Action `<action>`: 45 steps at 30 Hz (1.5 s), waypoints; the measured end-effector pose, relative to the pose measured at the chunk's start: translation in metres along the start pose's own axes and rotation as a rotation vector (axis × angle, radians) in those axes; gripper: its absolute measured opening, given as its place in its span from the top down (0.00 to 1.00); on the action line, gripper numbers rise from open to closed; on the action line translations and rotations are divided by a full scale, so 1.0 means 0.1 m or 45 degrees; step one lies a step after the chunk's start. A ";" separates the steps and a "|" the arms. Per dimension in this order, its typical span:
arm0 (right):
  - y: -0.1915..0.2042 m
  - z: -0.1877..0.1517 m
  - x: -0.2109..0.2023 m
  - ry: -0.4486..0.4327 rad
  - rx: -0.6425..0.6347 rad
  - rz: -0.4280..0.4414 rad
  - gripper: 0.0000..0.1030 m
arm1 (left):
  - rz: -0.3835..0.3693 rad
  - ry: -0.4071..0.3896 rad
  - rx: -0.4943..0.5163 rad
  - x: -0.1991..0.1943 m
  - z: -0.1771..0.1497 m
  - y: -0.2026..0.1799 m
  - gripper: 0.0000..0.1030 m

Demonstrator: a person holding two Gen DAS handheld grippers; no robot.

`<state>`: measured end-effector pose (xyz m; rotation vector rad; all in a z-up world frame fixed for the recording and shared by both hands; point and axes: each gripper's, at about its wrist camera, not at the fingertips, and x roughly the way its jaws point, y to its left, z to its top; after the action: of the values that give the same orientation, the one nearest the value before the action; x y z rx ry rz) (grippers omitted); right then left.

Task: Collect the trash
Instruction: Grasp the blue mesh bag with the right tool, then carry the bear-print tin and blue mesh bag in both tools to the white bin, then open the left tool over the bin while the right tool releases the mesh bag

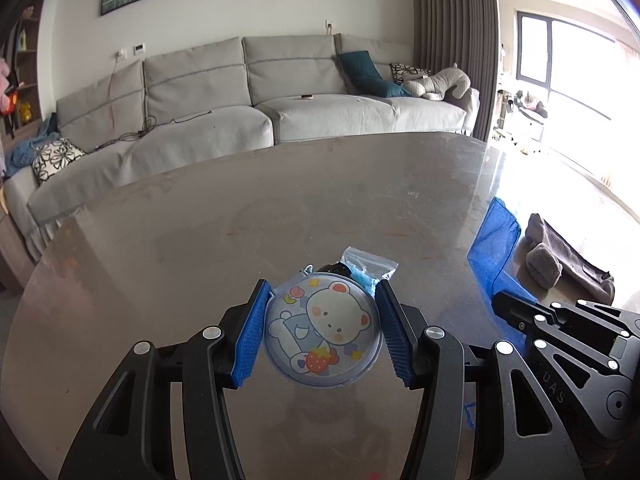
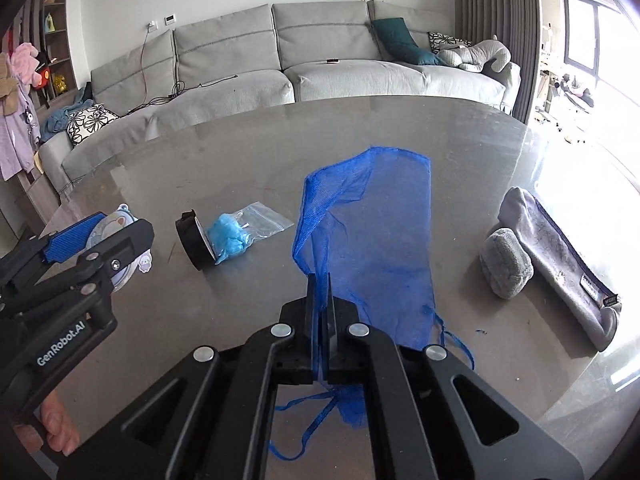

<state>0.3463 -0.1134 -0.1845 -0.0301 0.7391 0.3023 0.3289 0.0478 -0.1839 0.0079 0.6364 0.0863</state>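
My left gripper [image 1: 324,285] is shut on a round flat disc [image 1: 325,330] printed with a cartoon bear, its blue pads pressing both edges just above the table [image 1: 180,248]. In the right wrist view the same left gripper [image 2: 116,222] and disc [image 2: 120,216] sit at the left. My right gripper [image 2: 321,280] is shut on a fold of a blue mesh bag [image 2: 376,220], which stands up from the jaws and trails strings below. From the left wrist view, the bag [image 1: 494,240] and the right gripper [image 1: 505,304] appear at the right.
A black round object [image 2: 192,240] and a clear zip bag with crumpled blue material [image 2: 234,236] lie mid-table. At the right edge rest a grey pouch [image 2: 560,256] and a grey rolled cloth [image 2: 506,264]. A grey sofa [image 2: 320,68] stands behind. A thumb [image 2: 56,428] shows bottom left.
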 end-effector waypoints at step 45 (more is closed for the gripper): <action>-1.74 -2.00 -2.38 -0.130 0.500 -0.414 0.98 | -0.493 0.256 0.724 -0.89 -1.63 -3.17 0.04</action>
<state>0.0977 -0.3685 -0.1877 0.2335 0.6692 -0.1537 0.1854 -0.2787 -0.2731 0.4278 0.8360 -0.4747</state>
